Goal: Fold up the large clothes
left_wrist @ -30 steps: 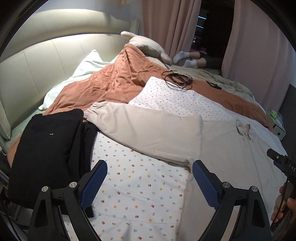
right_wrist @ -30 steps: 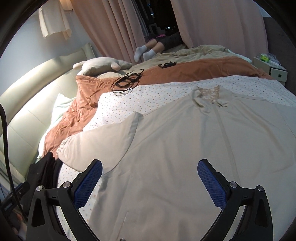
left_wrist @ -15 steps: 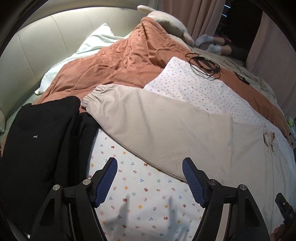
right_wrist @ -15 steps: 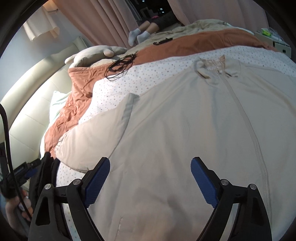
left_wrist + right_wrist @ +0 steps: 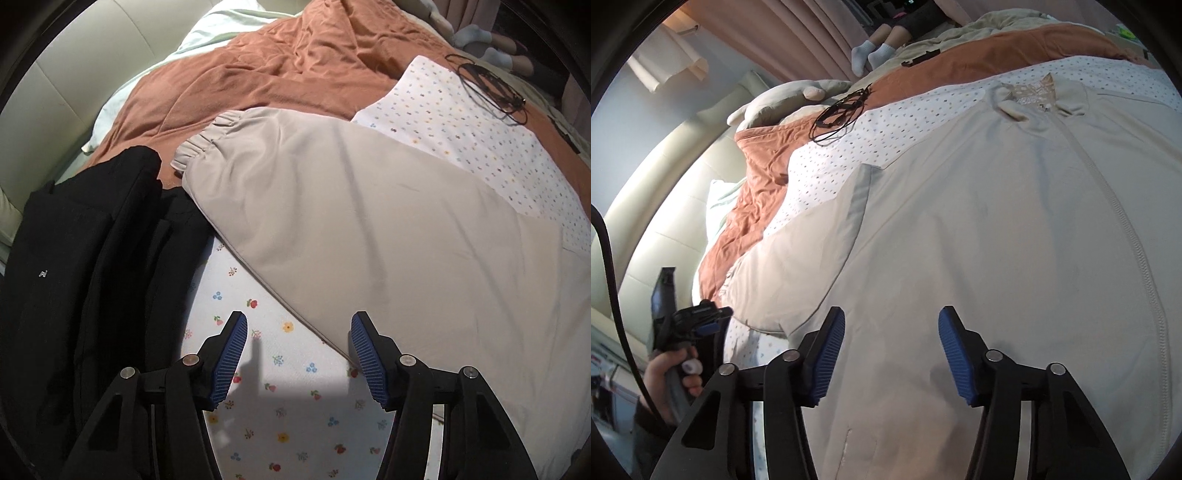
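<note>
A beige zip-front jacket (image 5: 1015, 229) lies spread flat, front up, on the floral sheet (image 5: 280, 398) of the bed. Its zipper runs from the collar (image 5: 1034, 98) at the far side to the hem at the near edge. One sleeve (image 5: 332, 206) stretches out to the far left, its elastic cuff (image 5: 207, 136) resting at the edge of the rust-orange blanket (image 5: 280, 62).

The left hand-held gripper (image 5: 297, 354) hovers partly open and empty over the sleeve's near edge, bare sheet beneath it. The right hand-held gripper (image 5: 891, 350) is likewise partly open and empty above the jacket's lower front.

A pile of black clothes (image 5: 85, 266) lies just left of the sleeve, touching it near the cuff. A coiled black cable (image 5: 487, 85) sits on the far part of the sheet, well apart from the jacket.
</note>
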Demonstrator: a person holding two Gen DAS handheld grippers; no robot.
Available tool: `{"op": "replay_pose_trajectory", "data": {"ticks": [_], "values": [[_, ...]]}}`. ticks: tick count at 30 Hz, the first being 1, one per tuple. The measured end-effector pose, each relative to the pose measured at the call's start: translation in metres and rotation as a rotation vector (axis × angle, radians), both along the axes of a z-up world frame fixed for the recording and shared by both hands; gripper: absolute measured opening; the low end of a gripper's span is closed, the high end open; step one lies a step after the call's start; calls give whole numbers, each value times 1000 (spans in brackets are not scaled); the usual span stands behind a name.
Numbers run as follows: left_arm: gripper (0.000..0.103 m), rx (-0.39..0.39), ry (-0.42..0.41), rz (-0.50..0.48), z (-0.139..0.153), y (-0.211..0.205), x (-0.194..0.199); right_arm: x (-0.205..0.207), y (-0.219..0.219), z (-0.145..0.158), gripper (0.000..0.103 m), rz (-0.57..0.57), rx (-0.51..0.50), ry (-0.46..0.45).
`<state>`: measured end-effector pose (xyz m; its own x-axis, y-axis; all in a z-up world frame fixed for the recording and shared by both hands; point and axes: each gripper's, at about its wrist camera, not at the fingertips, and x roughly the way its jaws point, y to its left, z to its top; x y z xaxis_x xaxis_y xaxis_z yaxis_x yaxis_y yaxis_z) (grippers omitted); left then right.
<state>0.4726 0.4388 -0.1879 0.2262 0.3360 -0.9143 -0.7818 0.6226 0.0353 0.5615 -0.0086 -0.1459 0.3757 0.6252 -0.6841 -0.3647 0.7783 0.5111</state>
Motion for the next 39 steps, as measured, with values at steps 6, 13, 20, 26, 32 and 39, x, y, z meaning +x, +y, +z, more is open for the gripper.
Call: {"op": "replay_pose_trajectory", "data": {"ticks": [6, 13, 20, 26, 32, 39], "values": [[51, -53, -30, 101, -28, 31, -2, 7, -4, -2, 47, -18, 25, 8], [1, -21, -138, 83, -2, 37, -4, 8, 15, -2, 35, 31, 82, 23], [1, 13, -288, 5, 64, 23, -3, 10, 67, -9, 30, 146, 42, 24], [1, 41, -410, -103, 122, -3, -4, 11, 111, -29, 19, 234, 49, 92], [1, 52, -504, -222, 169, -41, -2, 11, 133, -59, 12, 279, 76, 184], [1, -13, -544, -361, 193, -95, 8, 10, 141, -83, 10, 308, 119, 249]]}}
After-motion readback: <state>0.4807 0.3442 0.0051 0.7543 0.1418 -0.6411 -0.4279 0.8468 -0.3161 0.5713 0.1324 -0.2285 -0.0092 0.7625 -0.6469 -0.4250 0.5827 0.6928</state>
